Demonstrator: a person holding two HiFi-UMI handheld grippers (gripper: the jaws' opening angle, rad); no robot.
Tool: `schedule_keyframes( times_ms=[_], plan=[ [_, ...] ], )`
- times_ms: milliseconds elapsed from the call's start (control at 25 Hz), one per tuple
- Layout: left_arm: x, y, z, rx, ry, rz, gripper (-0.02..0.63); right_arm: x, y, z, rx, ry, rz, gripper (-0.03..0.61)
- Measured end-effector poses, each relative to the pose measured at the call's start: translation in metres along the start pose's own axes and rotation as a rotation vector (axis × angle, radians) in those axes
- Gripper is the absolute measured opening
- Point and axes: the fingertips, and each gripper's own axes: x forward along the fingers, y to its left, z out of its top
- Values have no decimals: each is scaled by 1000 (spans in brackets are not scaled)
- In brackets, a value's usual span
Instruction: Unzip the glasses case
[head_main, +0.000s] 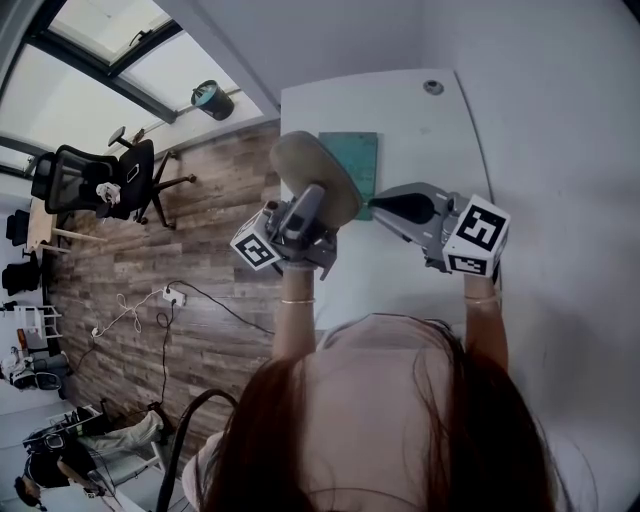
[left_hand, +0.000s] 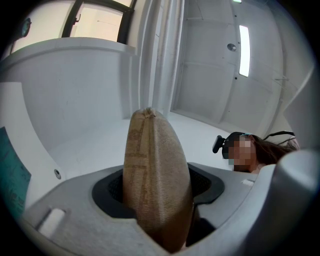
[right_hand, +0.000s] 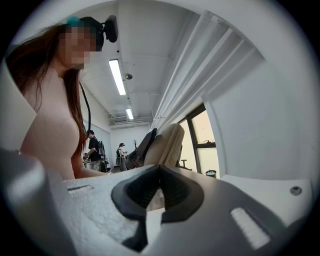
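The glasses case (head_main: 315, 178) is a tan, oval, fabric-covered pouch held up above the table. My left gripper (head_main: 303, 225) is shut on its lower end. In the left gripper view the case (left_hand: 155, 170) stands upright between the jaws of my left gripper (left_hand: 159, 202), its seam edge facing the camera. My right gripper (head_main: 378, 206) is at the case's right side, tip close to it and jaws shut, with nothing seen between them. In the right gripper view my right gripper (right_hand: 160, 170) points at the case (right_hand: 167, 140), a short way beyond its closed tips.
A teal mat (head_main: 352, 155) lies on the white table (head_main: 420, 130), under the raised case. A cable hole (head_main: 433, 87) sits near the table's far edge. A white wall runs along the right. Wooden floor, an office chair (head_main: 100, 180) and a bin (head_main: 211, 98) are at the left.
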Motion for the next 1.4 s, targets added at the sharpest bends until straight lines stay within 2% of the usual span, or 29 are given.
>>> schedule_keyframes(
  times_ms=[200,520,760,1400],
  plan=[
    [6,-4,9,-66,-54,-21,292,5,-2,3,6,1,-5,5],
    [4,-3,16,-117,-128,-12,291,6,3,7,12,9,-1,5],
    [5,-2,18,-128,-148,-8,291,7,4,8,17,13,0,5],
    [0,5,23,-230,-264,57,291,9,15,4,9,25,-10,5]
  ],
)
